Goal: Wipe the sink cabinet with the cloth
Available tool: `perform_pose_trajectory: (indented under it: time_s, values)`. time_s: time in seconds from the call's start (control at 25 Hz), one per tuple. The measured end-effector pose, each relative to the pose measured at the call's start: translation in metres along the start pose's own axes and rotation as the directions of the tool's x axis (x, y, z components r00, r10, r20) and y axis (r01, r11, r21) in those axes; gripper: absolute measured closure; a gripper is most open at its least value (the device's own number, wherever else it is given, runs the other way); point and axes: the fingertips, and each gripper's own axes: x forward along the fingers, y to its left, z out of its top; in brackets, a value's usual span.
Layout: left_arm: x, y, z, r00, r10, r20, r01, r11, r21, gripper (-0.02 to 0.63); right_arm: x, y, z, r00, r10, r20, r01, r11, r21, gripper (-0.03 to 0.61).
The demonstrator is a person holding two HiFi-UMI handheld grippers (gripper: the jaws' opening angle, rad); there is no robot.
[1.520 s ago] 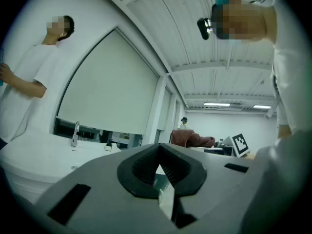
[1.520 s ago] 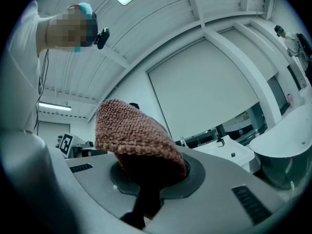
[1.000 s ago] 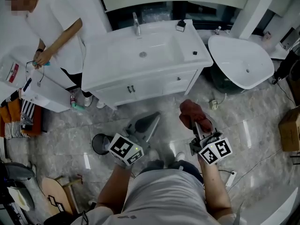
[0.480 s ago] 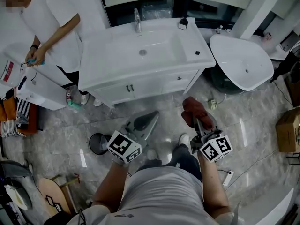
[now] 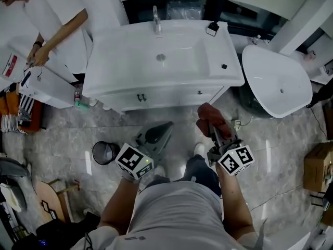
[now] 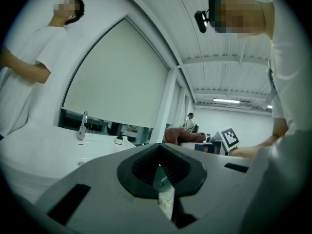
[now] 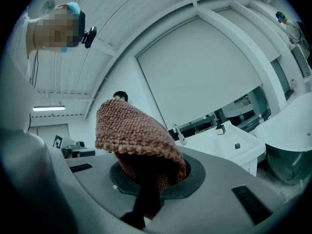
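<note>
Rust-brown knit cloth (image 5: 210,120) sits bunched between the jaws of our right gripper (image 5: 217,133), which are clamped on its lower fold while the rest mushrooms above them. That grip reads the same as a second ago. What has changed is our position. We have stepped in, and the white sink cabinet (image 5: 125,56) now lies much closer ahead of both tools. The top of the cloth is near the cabinet's front edge, below the right-hand drawer, though not touching it. Our left gripper (image 5: 161,132) has travelled along at the same level. Its jaws are drawn together with nothing between them, pointing at the floor in front of the doors. A small dark bin (image 5: 104,152) stands just left of it, and another person (image 5: 62,14) works at the cabinet's left end. We judge this to be the approach nearly finished — wiping has not begun. The next move needs the right gripper carried forward so the cloth's loose bulk, not the jaw tips, meets the white surface.
</note>
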Motion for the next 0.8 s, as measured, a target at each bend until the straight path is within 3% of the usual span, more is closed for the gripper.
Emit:
perform_pose_trajectory:
  time_s: [0.4, 0.64, 0.8]
  values:
    - [0.064, 0.020, -0.004, 0.977, 0.214, -0.002, -0.214, 0.976, -0.024, 0.601, 0.045, -0.064, 0.003, 0.978, 0.172, -0.122, -0.165, 0.984, 0.060, 0.525]
    - [0.075, 0.025, -0.008, 0.938, 0.347, -0.008, -0.347, 0.937, -0.036, 0.601, 0.067, -0.078, -0.010, 0.930, 0.297, -0.218, -0.290, 0.955, 0.062, 0.525]
    - [0.073, 0.028, -0.019, 0.913, 0.409, -0.009, -0.408, 0.910, -0.068, 0.601, 0.080, -0.085, -0.026, 0.902, 0.339, -0.266, -0.329, 0.941, 0.084, 0.525]
